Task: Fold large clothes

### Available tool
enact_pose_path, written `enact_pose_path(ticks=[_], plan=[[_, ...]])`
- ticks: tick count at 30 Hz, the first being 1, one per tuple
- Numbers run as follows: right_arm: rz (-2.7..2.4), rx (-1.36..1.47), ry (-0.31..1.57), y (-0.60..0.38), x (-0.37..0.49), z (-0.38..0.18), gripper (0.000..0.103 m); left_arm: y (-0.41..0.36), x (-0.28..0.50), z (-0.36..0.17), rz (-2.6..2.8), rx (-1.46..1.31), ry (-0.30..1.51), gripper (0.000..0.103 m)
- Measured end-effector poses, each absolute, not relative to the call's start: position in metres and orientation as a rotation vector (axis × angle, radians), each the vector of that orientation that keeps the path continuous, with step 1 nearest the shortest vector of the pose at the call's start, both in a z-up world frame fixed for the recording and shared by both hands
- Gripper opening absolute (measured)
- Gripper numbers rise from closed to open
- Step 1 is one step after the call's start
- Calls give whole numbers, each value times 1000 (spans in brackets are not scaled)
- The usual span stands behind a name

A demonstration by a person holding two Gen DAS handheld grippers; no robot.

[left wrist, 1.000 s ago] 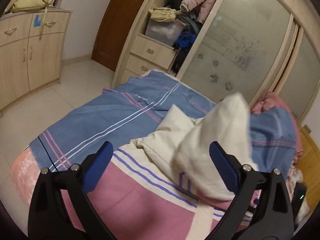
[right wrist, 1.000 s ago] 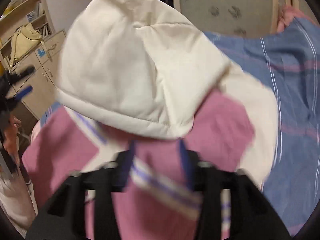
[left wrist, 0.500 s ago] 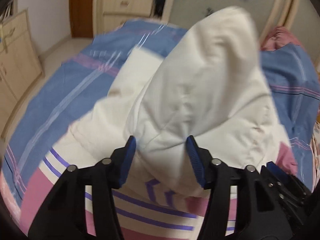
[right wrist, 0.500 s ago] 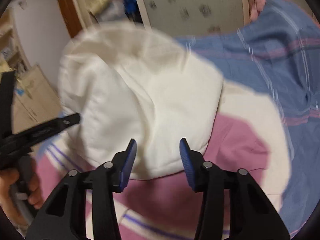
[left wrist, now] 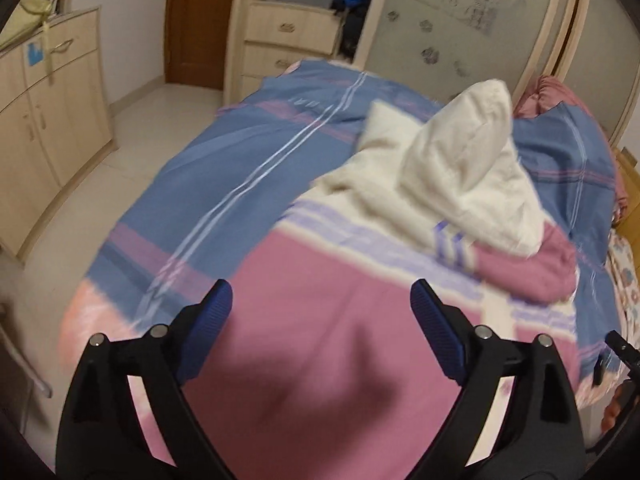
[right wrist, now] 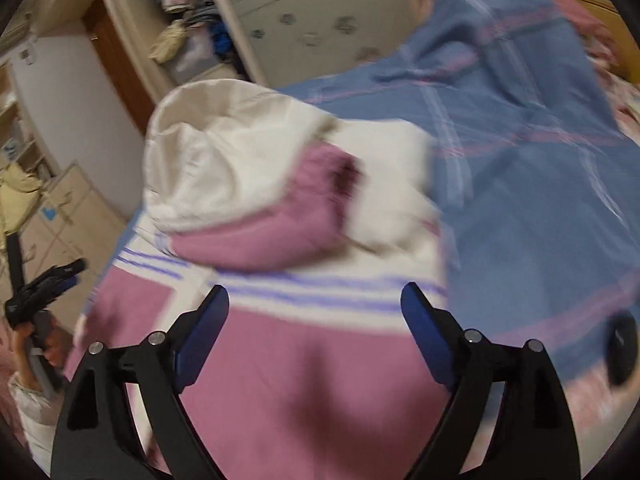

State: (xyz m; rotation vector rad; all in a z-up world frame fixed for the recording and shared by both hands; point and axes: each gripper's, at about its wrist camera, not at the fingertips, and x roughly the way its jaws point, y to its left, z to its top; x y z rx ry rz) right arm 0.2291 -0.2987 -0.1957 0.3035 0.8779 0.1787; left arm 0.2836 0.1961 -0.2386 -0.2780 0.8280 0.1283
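Bedspread (left wrist: 224, 176) in blue plaid carries the hoodie (left wrist: 328, 320); both tongs (left wrist: 321, 308) (right wrist: 314, 312) gape, grasping nothing.

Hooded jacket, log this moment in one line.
left claw open | right claw open | hooded jacket on bed | hood folded down

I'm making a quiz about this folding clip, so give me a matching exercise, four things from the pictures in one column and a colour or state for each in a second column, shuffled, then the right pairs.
Things:
1. hood
2. bedspread
3. left gripper
4. jacket body

Colour or state:
A. blue with pale stripes, spread over the bed
B. pink, lying flat, with purple stripes on a cream band
C. cream, puffed up and folded over the garment
D. jaws wide apart, holding nothing

Pairs: 1-C, 2-A, 3-D, 4-B
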Motion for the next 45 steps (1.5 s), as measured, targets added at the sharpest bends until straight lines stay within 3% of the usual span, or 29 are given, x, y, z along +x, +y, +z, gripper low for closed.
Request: enact_pose_path(ticks=[10,17,18,19,21,22,23,25,28,31,32,33,34,35,36,37,40,41,42,43,44,45], plan=[[219,470,1182,-305,145,-319,91,251,204,-325,72,-445,1023,92],[344,641,1262,-283,134,-352,91,254,192,-332,32,-489,992,90],[369,677,1259,-281,132,-353,86,255,190,-332,38,-497,992,80],[380,693,1249,-280,130,-352,73,257,188,-332,49,-498,997,73],[389,685,1238,-278,126,-348,55,262,183,-330,40,-517,997,46],[398,682,1235,-278,125,-345,41,265,181,-329,22,-538,993,38],[402,681,1233,-278,124,-343,35,268,179,-328,3,-565,986,31],[420,685,1221,-279,121,-336,16,269,175,-325,-17,-580,973,25],[439,694,1191,-279,116,-326,12,260,172,-318,-14,-532,956,17],[429,673,1185,-279,116,-324,12,249,171,-312,14,-451,948,17],[419,645,1188,-275,117,-324,13,247,172,-312,28,-420,949,21],[406,614,1190,-275,123,-322,18,243,172,-311,59,-384,951,33],[379,569,1193,-272,123,-322,30,241,171,-311,89,-356,954,42],[356,531,1200,-273,122,-322,41,237,171,-311,115,-327,956,63],[321,478,1217,-268,122,-322,68,235,170,-311,129,-307,956,78],[310,454,1216,-265,123,-321,80,232,168,-311,142,-281,951,80],[322,433,1221,-262,123,-320,80,227,165,-315,112,-264,956,80],[329,445,1217,-262,123,-319,80,227,165,-319,95,-277,961,70],[346,473,1211,-263,123,-320,77,228,166,-324,88,-299,975,63],[360,506,1203,-265,123,-321,57,230,167,-329,94,-319,985,58],[362,522,1198,-271,121,-323,46,232,166,-331,75,-356,988,46],[365,536,1191,-274,118,-323,26,234,165,-331,52,-396,982,35]])
